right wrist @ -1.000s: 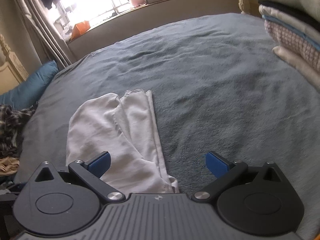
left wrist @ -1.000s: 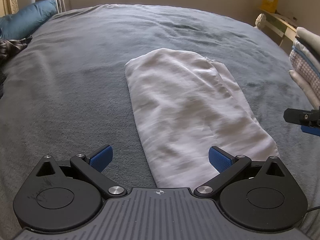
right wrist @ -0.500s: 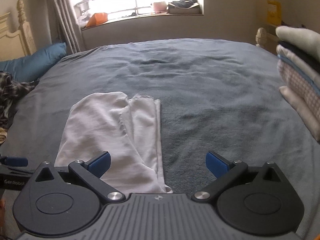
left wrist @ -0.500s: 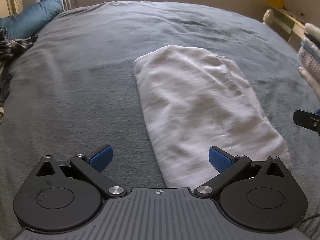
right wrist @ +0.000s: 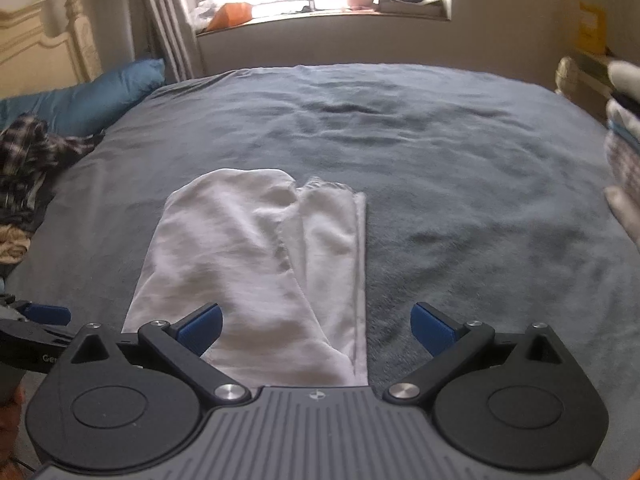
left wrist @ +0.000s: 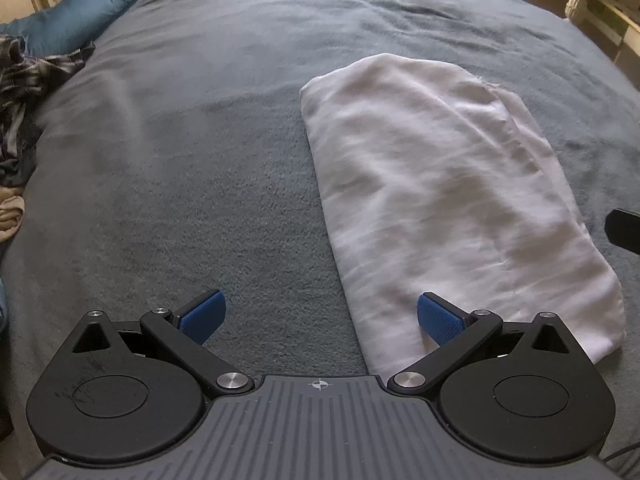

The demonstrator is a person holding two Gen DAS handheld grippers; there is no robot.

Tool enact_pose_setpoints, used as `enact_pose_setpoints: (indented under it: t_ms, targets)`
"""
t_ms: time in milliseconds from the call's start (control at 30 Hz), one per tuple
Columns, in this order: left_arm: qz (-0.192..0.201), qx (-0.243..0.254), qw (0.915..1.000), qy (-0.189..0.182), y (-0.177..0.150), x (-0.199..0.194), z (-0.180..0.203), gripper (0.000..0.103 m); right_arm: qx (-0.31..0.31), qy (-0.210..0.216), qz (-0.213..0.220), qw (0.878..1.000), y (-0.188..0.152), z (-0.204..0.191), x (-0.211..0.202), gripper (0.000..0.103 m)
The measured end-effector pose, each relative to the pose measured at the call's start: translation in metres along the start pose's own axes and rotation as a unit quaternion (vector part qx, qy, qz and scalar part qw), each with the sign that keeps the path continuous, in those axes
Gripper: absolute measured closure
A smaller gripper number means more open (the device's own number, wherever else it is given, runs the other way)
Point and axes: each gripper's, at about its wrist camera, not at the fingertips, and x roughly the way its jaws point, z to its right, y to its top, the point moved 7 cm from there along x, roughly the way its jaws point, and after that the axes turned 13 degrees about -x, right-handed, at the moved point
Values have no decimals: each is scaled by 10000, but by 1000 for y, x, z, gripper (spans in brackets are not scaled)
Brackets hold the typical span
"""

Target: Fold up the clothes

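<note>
- White garment (left wrist: 440, 184), already folded into a long narrow strip, lies flat on the grey-blue bedspread (left wrist: 200, 160), its near end just ahead of both grippers.
- Left gripper (left wrist: 320, 314): jaws wide apart, empty, straddling the strip's left edge at the near end.
- Right gripper (right wrist: 316, 322): jaws wide apart, empty, over the strip's right edge.
- Step in hand, as judged: between folds, lining up on the near end.
- Next move likely calls for pinching both near corners and carrying them to the far end.
- Stack of folded clothes (right wrist: 624, 152) at right; unfolded pile (right wrist: 24, 160) at left.
</note>
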Motion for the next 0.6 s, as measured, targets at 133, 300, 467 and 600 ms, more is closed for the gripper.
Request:
enact_pose_setpoints:
  t_ms: [133, 300, 467, 600]
  targets:
    - [-61, 2, 10000, -17, -1, 3, 1, 0, -171, -53, -65, 9998, 0, -3, 9, 11]
    - [-96, 3, 9999, -38, 1, 5, 1, 0, -74, -2, -230, 9997, -2, 1, 19, 24]
    - [-137, -18, 9999, -58, 3, 8, 3, 0, -40, 53, -295, 9995, -2, 3, 26, 26]
    - [-163, -12, 9998, -97, 4, 9, 2, 0, 54, 125, -319, 9994, 0, 5, 31, 27]
